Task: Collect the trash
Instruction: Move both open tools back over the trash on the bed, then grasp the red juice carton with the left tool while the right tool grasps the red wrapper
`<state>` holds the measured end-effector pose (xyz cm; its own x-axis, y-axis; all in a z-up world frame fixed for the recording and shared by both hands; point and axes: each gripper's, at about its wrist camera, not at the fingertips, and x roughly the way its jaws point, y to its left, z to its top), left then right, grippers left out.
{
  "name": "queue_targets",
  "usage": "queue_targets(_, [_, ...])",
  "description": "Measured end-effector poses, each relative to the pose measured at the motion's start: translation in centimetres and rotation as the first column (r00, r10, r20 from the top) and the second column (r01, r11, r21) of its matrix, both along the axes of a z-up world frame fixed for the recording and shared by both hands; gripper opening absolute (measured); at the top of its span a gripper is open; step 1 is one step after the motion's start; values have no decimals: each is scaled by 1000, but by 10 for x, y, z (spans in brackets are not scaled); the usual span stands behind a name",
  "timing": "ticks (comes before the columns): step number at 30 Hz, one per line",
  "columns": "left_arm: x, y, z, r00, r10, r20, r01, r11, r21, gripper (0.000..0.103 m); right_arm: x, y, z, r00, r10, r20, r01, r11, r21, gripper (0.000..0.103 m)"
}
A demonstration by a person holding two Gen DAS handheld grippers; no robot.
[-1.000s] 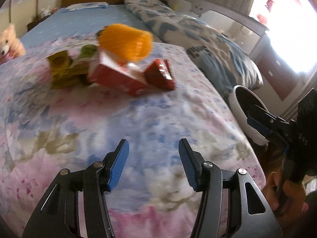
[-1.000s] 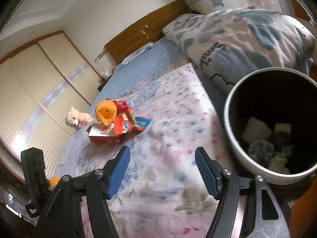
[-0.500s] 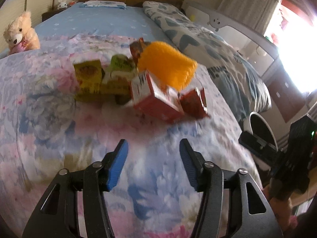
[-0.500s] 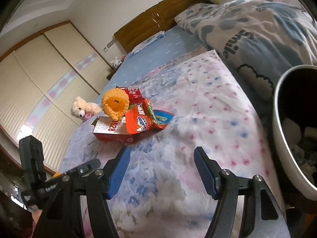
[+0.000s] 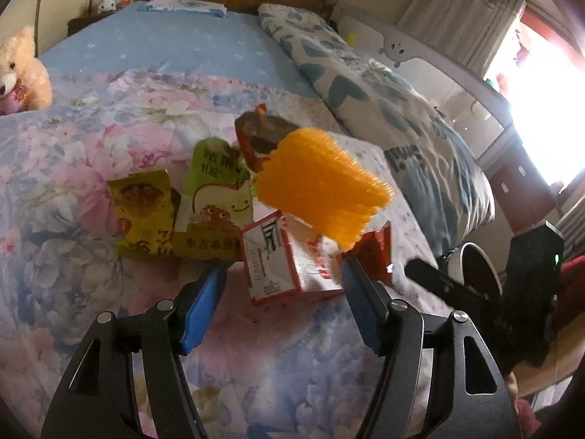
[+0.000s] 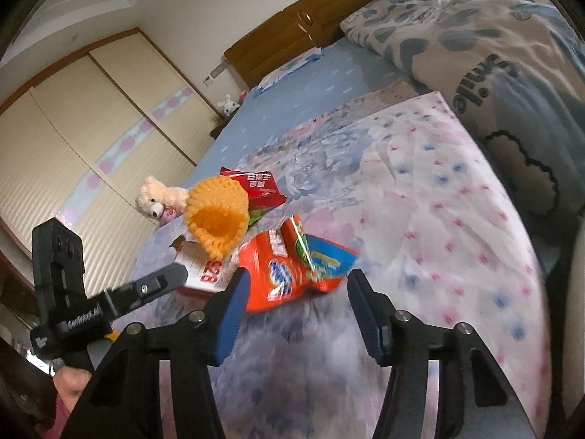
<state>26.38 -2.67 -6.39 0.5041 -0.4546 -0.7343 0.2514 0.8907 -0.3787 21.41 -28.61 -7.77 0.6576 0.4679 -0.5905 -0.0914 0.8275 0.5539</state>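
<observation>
A heap of trash lies on the floral bedspread. A red-and-white carton (image 5: 281,267) sits right in front of my open left gripper (image 5: 281,289), with an orange foam net sleeve (image 5: 321,186) on top of it. A green pouch (image 5: 215,205) and a yellow packet (image 5: 142,208) lie to its left. A dark red wrapper (image 5: 256,135) lies behind. My right gripper (image 6: 296,292) is open, its fingers either side of an orange-red snack bag (image 6: 292,263). The carton (image 6: 204,270) and the sleeve (image 6: 215,216) lie left of it.
A white trash bin (image 5: 475,267) stands beside the bed at the right. A teddy bear (image 5: 18,73) sits at the far left of the bed. A folded blue-patterned duvet (image 5: 384,109) lies along the right side. A wardrobe (image 6: 73,128) lines the far wall.
Both grippers have moved forward onto the trash heap. The left now reaches the carton, the right now flanks the snack bag. The bin has slid out of the right wrist view.
</observation>
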Motion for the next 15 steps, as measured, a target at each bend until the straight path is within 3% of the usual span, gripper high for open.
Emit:
queue_targets(2, [0, 0, -5, 1000, -19, -12, 19, 1000, -7, 46, 11, 2, -4, 1000, 3, -10, -3, 1000, 2, 52])
queue_targets(3, [-1, -1, -6, 1000, -23, -13, 23, 1000, -8, 44, 15, 3, -5, 1000, 6, -14, -6, 1000, 2, 47])
queue_targets(5, [-5, 0, -7, 1000, -29, 0, 29, 1000, -11, 43, 21, 8, -7, 1000, 24, -20, -24, 1000, 1, 31])
queue_targets(7, [-12, 1, -5, 999, -35, 15, 35, 999, -13, 41, 23, 14, -8, 998, 46, -29, -46, 999, -5, 7])
queue_targets(11, [-37, 0, -5, 997, -69, 30, 69, 998, 7, 38, 10, 20, -4, 997, 74, -10, -75, 997, -14, 4])
queue_targets(15, [-72, -8, -12, 990, -133, 41, 130, 988, 79, 37, -15, 17, -1, 996, 86, -4, -86, 996, -36, 4])
